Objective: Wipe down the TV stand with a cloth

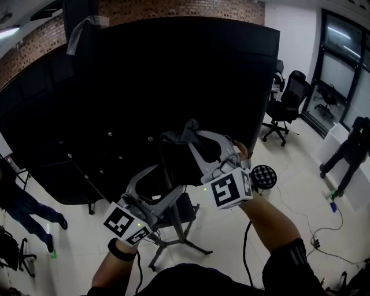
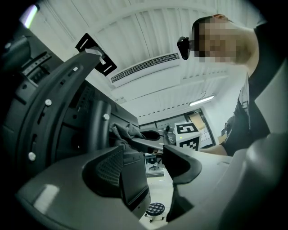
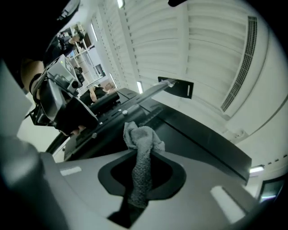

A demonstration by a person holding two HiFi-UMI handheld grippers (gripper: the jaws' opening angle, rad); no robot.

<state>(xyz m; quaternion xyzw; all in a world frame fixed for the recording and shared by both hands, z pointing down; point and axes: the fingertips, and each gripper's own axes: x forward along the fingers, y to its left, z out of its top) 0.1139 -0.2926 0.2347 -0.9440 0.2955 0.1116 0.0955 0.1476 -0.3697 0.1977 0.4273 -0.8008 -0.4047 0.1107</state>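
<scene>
Your right gripper [image 3: 142, 158] is clamped on a grey terry cloth [image 3: 143, 148]. The cloth runs up between the closed jaws and bunches into a loose wad beyond the tips. In the head view that gripper [image 1: 193, 142] reaches forward and holds the wad [image 1: 184, 134] up against the rear of the large black flat-panel TV [image 1: 144, 87], near where the upright of the black metal TV stand [image 1: 184, 222] meets it. Whether the cloth touches the metal cannot be told.

Your left gripper [image 2: 146, 160] has its jaws apart. A dark flat part of the stand sits in the gap, close to the left jaw's ribbed pad, and contact there is unclear. In the head view this gripper [image 1: 165, 188] is lower and left of the right one, beside the upright, and its jaws clamp nothing. Its own view looks up past the upright to the cloth [image 2: 126, 131] and to the right gripper's marker cube.

The stand's grey splayed legs rest on the white tiled floor just in front of you. A round black stool with white dots [image 1: 264, 176] stands just right of your right hand. Farther right are black office chairs [image 1: 286, 101], loose black cables [image 1: 324, 234] on the floor and a person in dark clothes [image 1: 347, 153]. A red brick wall [image 1: 173, 8] rises behind the TV.
</scene>
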